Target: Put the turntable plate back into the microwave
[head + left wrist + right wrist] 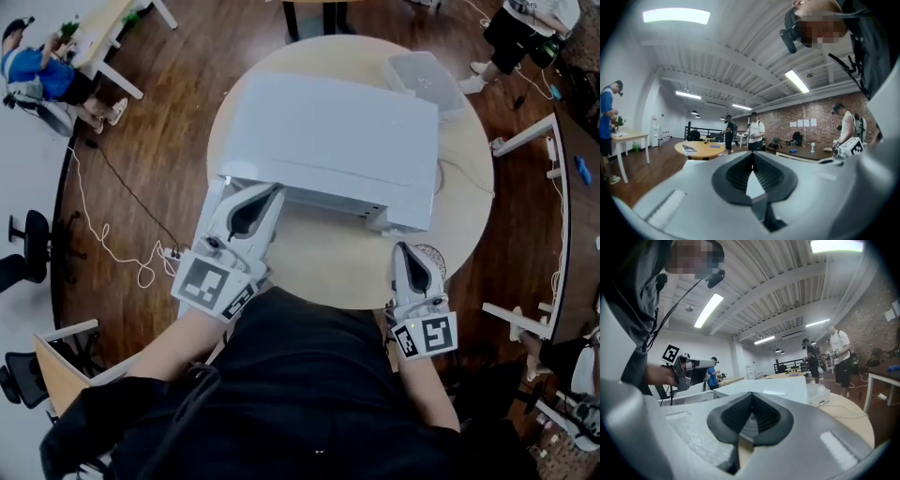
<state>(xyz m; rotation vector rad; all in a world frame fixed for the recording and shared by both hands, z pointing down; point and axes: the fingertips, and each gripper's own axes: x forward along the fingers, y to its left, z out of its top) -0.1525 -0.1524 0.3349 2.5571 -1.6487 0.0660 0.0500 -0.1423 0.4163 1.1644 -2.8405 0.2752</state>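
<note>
So it looks like the door-opening step: left hand-held gripper (271, 193), jaws together and empty, is at the microwave (328, 141)'s near left corner, right hand-held gripper (404, 248) is likewise closed on nothing beside the glass plate (433, 255) at the near right of the desk (328, 267), which needs grabbing next.

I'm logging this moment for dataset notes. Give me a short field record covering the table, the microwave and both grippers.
surface: round wooden table
microwave: white, standing on the table
behind it: white box near the table's far edge
left gripper: shut, at the microwave's front left corner
right gripper: shut, near the table's front right edge
held: nothing in either gripper
</note>
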